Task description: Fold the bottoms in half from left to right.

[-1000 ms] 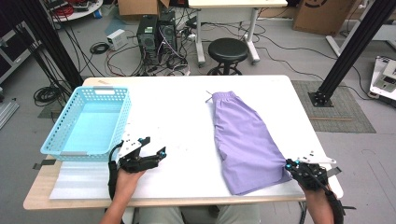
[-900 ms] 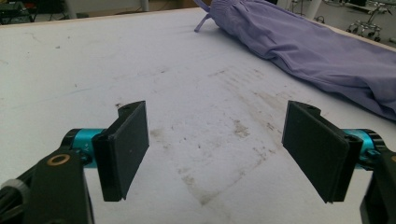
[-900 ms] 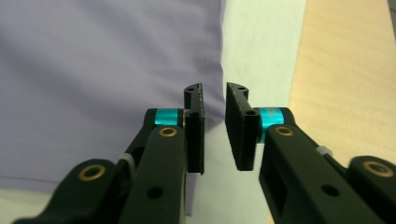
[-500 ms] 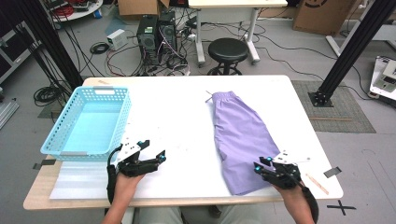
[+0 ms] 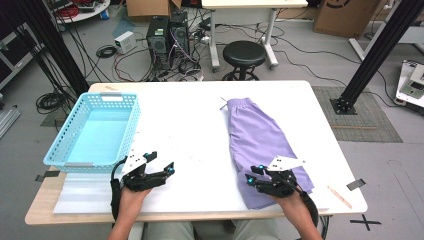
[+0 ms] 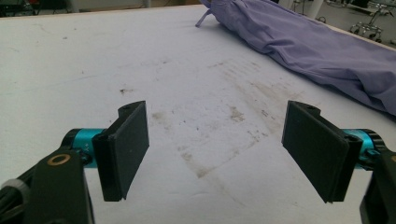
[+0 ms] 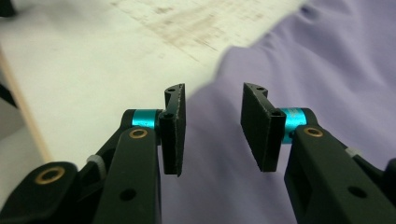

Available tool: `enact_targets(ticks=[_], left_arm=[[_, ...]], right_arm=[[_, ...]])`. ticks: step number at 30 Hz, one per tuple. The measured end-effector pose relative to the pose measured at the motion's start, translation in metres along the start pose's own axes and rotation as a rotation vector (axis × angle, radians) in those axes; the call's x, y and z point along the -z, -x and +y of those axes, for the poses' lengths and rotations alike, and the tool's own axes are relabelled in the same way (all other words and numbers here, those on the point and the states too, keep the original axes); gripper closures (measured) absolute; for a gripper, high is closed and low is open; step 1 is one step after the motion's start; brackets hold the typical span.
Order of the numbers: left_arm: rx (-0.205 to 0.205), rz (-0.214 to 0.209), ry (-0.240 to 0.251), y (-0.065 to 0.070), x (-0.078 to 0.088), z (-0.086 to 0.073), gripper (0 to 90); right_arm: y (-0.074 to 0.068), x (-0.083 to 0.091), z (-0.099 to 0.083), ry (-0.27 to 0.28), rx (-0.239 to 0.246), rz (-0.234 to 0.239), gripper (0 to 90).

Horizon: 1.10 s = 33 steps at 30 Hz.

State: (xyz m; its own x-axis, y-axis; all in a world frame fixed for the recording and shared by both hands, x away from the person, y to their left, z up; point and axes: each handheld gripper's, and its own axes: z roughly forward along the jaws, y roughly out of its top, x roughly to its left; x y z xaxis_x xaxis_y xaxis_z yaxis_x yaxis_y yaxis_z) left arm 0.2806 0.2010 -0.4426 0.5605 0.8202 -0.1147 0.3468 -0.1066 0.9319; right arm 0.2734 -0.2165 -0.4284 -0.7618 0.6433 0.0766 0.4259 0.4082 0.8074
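Observation:
Purple shorts (image 5: pixel 257 142) lie lengthwise on the right half of the white table (image 5: pixel 195 130), waistband at the far end. My right gripper (image 5: pixel 254 173) hovers over their near hem by the left edge of the cloth. Its jaws have just been opening and stand partly open, with nothing pinched between them (image 7: pixel 214 107); the purple cloth (image 7: pixel 327 70) lies beneath. My left gripper (image 5: pixel 159 163) is wide open over bare table near the front edge. In the left gripper view, its jaws (image 6: pixel 215 144) frame stained tabletop, with the shorts (image 6: pixel 317 46) farther off.
A light blue plastic basket (image 5: pixel 107 95) sits empty at the table's left, on a white foam sheet (image 5: pixel 85 197). A thin stick (image 5: pixel 339 196) and a tape strip (image 5: pixel 355 184) lie near the front right corner. A stool (image 5: pixel 245 52) stands beyond the table.
My right gripper has moved left from the table's front right corner onto the near hem of the shorts, and its jaws have widened. The left gripper has stayed put.

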Motion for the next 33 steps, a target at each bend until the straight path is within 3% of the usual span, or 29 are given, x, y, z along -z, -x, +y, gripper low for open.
enact_targets(ticks=[4,5,7,11,15,16,17,18,20,23,26,31,33], left_arm=[[0.001,0.002,0.002,0.000,0.001,0.000,23.0],[0.002,0.005,0.003,0.000,0.001,0.000,23.0],[0.000,0.003,0.000,0.000,0.001,0.000,23.0],[0.001,0.005,-0.005,0.000,0.001,-0.002,23.0],[0.002,0.006,-0.006,0.000,0.001,-0.002,23.1],[0.004,0.005,-0.004,0.000,0.001,-0.002,23.2],[0.004,0.005,-0.004,0.000,0.001,-0.002,23.2],[0.004,0.005,-0.006,0.000,0.000,-0.002,23.2],[0.004,0.004,-0.008,0.000,0.000,-0.003,23.2],[0.004,0.003,-0.007,0.000,-0.001,-0.003,23.2],[0.004,0.004,-0.007,0.000,0.000,-0.003,23.2],[0.006,0.004,-0.012,-0.001,0.000,-0.004,23.2],[0.010,0.006,-0.010,-0.002,-0.001,-0.004,23.2]], right_arm=[[-0.009,-0.010,0.003,-0.031,0.038,0.023,66.9],[-0.013,-0.019,0.002,-0.076,0.057,0.015,71.7],[-0.016,-0.026,0.001,-0.116,0.071,-0.007,78.8],[-0.017,-0.031,-0.001,-0.144,0.082,-0.010,89.2],[-0.017,-0.028,0.000,-0.129,0.076,0.008,87.7],[-0.018,-0.026,0.000,-0.112,0.073,0.023,78.5],[-0.018,-0.026,0.000,-0.112,0.073,0.023,78.5],[-0.021,-0.024,0.002,-0.107,0.061,0.043,71.5],[-0.026,-0.026,0.001,-0.139,0.095,0.033,70.3],[-0.031,-0.032,-0.002,-0.178,0.125,0.008,71.6],[-0.032,-0.032,-0.002,-0.174,0.141,-0.022,90.0],[-0.032,-0.031,-0.002,-0.165,0.136,-0.026,90.0],[-0.028,-0.023,0.001,-0.115,0.107,-0.010,90.0]])
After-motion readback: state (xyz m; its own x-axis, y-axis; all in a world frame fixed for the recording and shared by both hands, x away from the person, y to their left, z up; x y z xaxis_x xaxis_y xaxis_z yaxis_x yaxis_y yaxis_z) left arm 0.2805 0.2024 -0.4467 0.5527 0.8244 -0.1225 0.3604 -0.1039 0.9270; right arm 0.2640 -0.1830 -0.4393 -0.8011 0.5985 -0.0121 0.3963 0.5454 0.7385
